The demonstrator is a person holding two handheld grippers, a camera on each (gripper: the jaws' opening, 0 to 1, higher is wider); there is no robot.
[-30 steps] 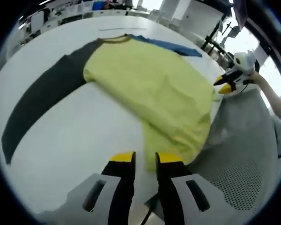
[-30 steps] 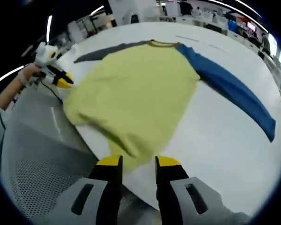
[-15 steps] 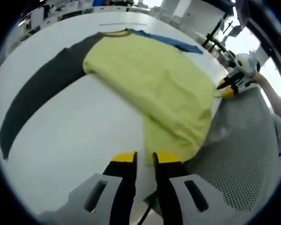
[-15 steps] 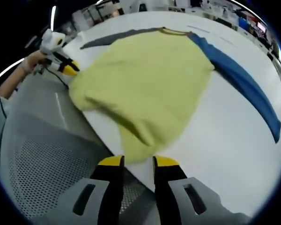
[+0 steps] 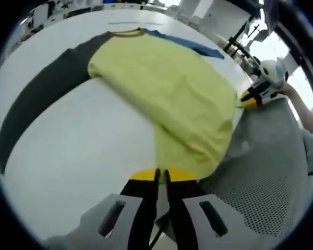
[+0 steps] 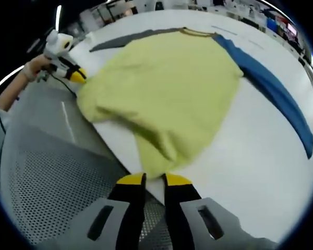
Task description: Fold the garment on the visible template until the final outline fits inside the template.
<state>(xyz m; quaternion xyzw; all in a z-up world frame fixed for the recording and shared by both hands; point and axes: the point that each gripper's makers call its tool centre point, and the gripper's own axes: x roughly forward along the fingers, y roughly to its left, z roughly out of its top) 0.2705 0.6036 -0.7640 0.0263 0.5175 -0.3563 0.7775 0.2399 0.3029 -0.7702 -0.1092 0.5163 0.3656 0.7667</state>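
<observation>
A yellow shirt [image 5: 167, 88] lies flat on the white table [image 5: 83, 151], with a dark grey sleeve [image 5: 36, 104] to one side and a blue sleeve [image 6: 274, 94] to the other. Its hem hangs over the near table edge. My left gripper [image 5: 161, 175] has its jaws pressed almost together on one hem corner. It appears again in the right gripper view, held by a hand, as the left gripper [image 6: 75, 77] at the shirt's edge. My right gripper [image 6: 154, 180] is shut on the other hem corner [image 6: 156, 164], and the left gripper view shows this right gripper [image 5: 252, 98] too.
A grey mesh surface [image 6: 47, 177] sits just below the table's near edge, under both grippers. A person's forearm [image 5: 302, 107] reaches in behind the right gripper. Desks and equipment stand beyond the table's far edge. A faint line [image 5: 135, 22] marks the table past the collar.
Both grippers moved in onto the hem and their jaws went from open to nearly together. The shirt itself has stayed in place.
</observation>
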